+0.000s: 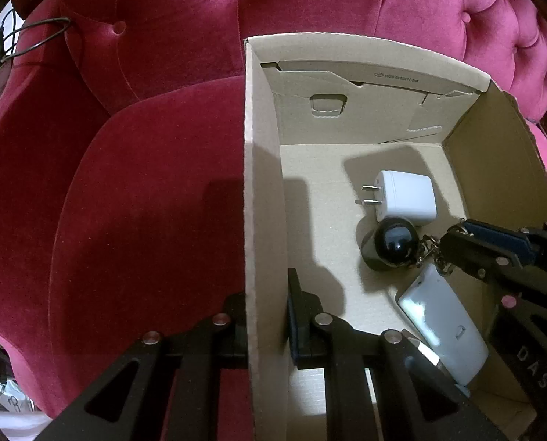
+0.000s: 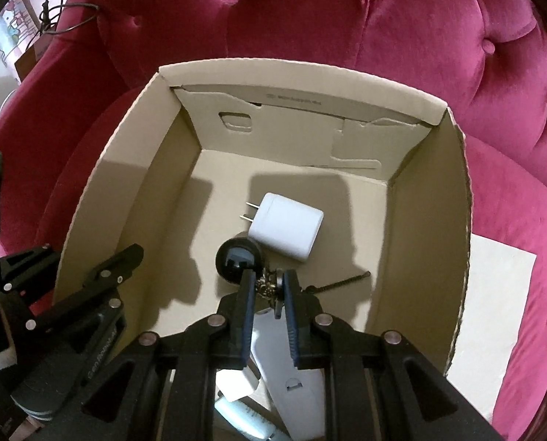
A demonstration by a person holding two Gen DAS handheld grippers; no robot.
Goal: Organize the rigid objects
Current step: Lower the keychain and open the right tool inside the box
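Note:
An open cardboard box [image 1: 262, 191] [image 2: 431, 220] sits on a red velvet armchair. My left gripper [image 1: 266, 316] [image 2: 86, 262] is shut on the box's left wall, one finger inside and one outside. On the box floor lie a white plug charger [image 1: 405, 196] [image 2: 286, 229] and a white flat device [image 1: 446, 327] [image 2: 291, 367]. A black ball keychain [image 1: 394, 244] [image 2: 236, 261] rests beside the charger. My right gripper [image 2: 269, 290] [image 1: 453, 239] is low in the box, shut on the keychain's metal chain.
A small dark screw-like piece [image 2: 343, 281] lies on the box floor to the right. A white sheet [image 2: 493, 312] lies on the seat right of the box. The armchair [image 1: 144, 220] has a tufted back, and a cable [image 1: 27, 40] hangs over its left arm.

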